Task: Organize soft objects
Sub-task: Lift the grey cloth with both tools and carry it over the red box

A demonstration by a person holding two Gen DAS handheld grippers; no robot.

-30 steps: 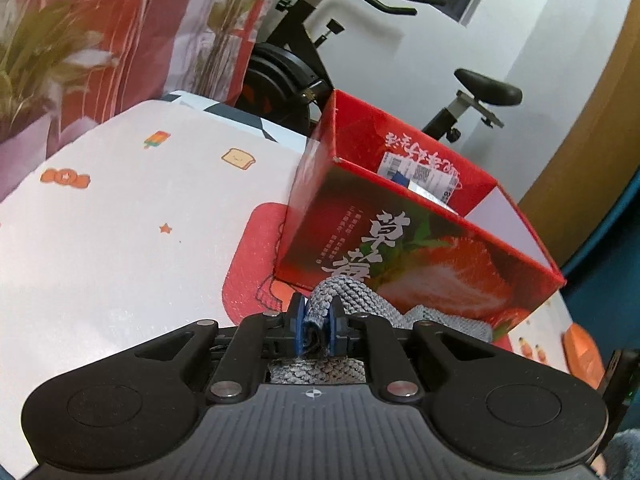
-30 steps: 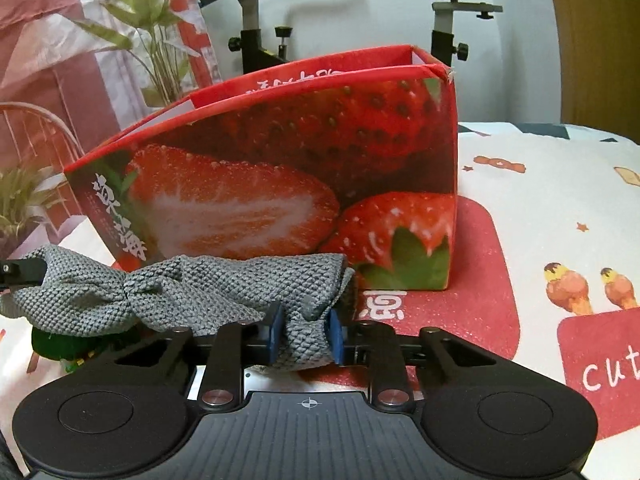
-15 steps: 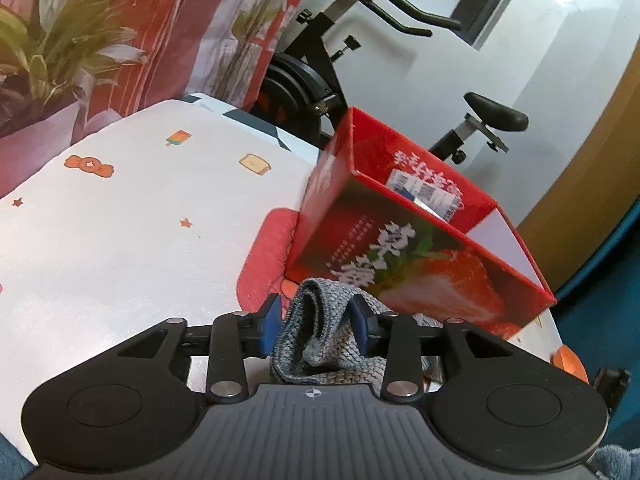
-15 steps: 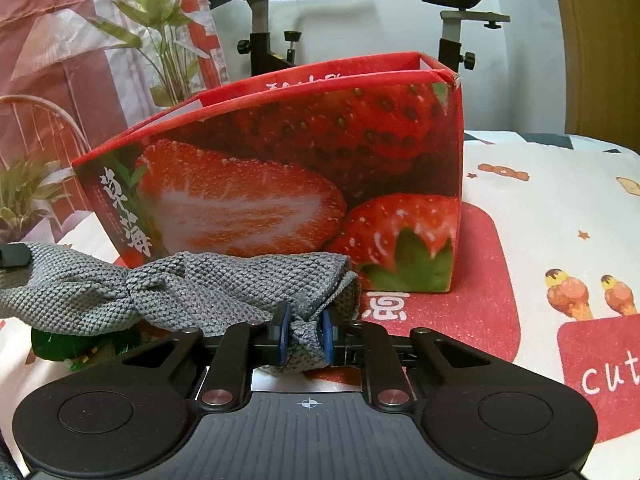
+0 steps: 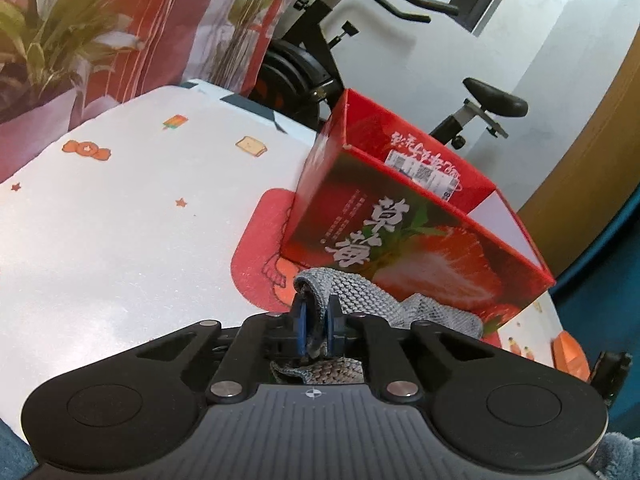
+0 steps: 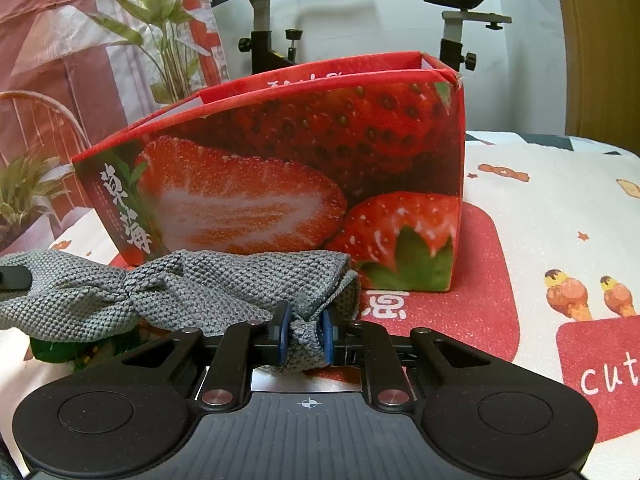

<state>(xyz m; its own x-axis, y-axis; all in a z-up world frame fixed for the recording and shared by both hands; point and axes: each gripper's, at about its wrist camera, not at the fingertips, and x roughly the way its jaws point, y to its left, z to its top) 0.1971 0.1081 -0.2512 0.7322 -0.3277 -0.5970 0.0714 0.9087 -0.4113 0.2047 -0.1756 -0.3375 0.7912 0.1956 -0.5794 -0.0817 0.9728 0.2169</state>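
A grey knitted cloth (image 6: 224,284) is stretched between my two grippers, in front of the red strawberry-printed box (image 6: 320,140). My right gripper (image 6: 306,320) is shut on a bunched corner at the cloth's right end. At its other end, my left gripper (image 5: 316,312) is shut on a fold of the cloth (image 5: 360,292), with more fabric trailing right along the foot of the box (image 5: 340,208). The box is open at the top, with a barcode label on its inner wall. Only the tip of the left gripper's finger (image 6: 14,278) shows in the right wrist view.
A table cover (image 5: 120,220) printed with cartoons lies under everything. A green object (image 6: 56,348) sits partly under the cloth at the left. An orange thing (image 5: 568,352) lies near the table's right edge. An exercise bike (image 6: 264,40) and a potted plant (image 5: 48,40) stand behind.
My left gripper opened around the cloth, then shut again on a narrower fold of it. The right gripper kept its hold and barely moved.
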